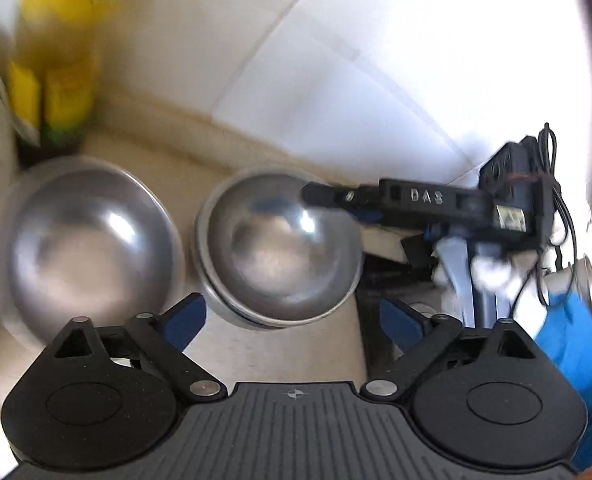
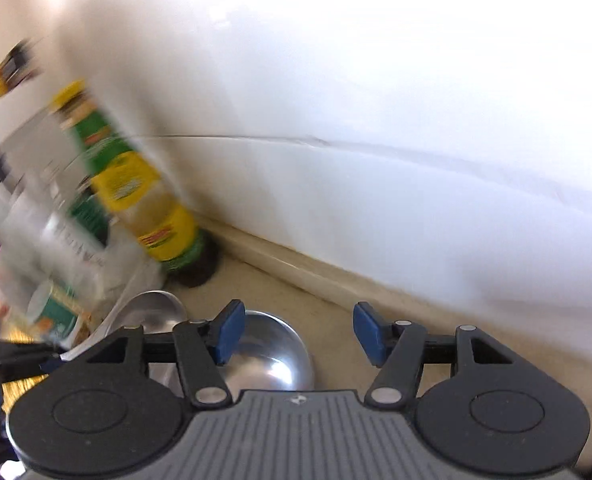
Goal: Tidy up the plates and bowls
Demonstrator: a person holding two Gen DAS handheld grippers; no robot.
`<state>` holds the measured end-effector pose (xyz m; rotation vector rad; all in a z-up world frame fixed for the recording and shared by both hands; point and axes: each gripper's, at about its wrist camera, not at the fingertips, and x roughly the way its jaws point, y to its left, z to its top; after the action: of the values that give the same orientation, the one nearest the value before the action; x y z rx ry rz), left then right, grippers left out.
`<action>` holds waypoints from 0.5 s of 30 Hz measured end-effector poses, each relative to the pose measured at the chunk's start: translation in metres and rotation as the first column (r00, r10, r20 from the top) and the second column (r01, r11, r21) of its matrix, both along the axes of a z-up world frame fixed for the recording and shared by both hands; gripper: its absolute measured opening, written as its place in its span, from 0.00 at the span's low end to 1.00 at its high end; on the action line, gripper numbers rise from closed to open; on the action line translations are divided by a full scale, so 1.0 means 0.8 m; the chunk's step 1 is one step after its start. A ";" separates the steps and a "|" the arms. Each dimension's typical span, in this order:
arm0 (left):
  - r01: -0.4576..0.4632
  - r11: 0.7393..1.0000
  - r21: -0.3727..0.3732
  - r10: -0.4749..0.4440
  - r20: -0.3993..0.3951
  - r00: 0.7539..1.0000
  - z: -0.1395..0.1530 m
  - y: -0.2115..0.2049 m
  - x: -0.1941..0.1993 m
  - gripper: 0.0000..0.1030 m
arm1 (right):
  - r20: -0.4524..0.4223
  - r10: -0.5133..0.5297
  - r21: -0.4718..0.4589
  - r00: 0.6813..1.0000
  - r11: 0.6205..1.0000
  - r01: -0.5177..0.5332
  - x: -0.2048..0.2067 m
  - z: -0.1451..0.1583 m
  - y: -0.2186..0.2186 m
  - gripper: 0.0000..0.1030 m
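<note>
A: The two steel bowls (image 1: 280, 240) (image 1: 92, 236) sit side by side on the counter (image 1: 280, 352) by the wall; they look light, stiff and slick.

B: Best pinched at the thin rim. Both the left hand-held gripper (image 1: 292, 316) and the right hand-held gripper (image 2: 294, 336) gape, holding nothing.

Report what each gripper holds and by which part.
Nothing. The left gripper and right gripper both stand open, empty, above the steel bowls.
</note>
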<state>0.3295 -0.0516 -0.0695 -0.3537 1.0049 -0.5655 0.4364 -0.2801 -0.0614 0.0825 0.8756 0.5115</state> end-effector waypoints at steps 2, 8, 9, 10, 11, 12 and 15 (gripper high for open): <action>-0.021 0.998 0.059 0.018 0.055 0.998 0.014 0.014 -0.022 0.97 | 0.008 0.127 -0.050 0.992 0.991 -0.127 0.003 0.006 0.035 0.60; -0.206 0.969 0.137 0.190 0.119 0.975 0.016 0.035 -0.065 0.94 | -0.086 0.351 -0.086 0.932 0.930 -0.358 0.033 -0.026 0.133 0.59; -0.237 0.963 0.129 0.221 0.126 0.967 0.017 0.038 -0.069 0.94 | -0.096 0.364 -0.101 0.926 0.922 -0.373 0.037 -0.033 0.145 0.59; -0.270 0.955 0.124 0.254 0.132 0.958 0.021 0.044 -0.074 0.93 | -0.110 0.382 -0.117 0.918 0.912 -0.394 0.040 -0.040 0.154 0.59; -0.308 0.944 0.120 0.293 0.129 0.947 0.020 0.048 -0.074 0.91 | -0.138 0.404 -0.124 0.904 0.899 -0.420 0.044 -0.048 0.163 0.58; -0.347 0.931 0.112 0.336 0.108 0.936 0.021 0.059 -0.071 0.89 | -0.153 0.416 -0.128 0.897 0.891 -0.435 0.046 -0.055 0.171 0.57; -0.437 0.894 0.102 0.435 0.048 0.899 0.014 0.083 -0.070 0.78 | -0.216 0.423 -0.137 0.880 0.879 -0.456 0.053 -0.076 0.183 0.48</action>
<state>0.2737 0.0146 -0.0579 -0.4570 0.8917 -0.1048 0.4786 -0.1333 -0.1222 -0.2527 1.1241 0.8582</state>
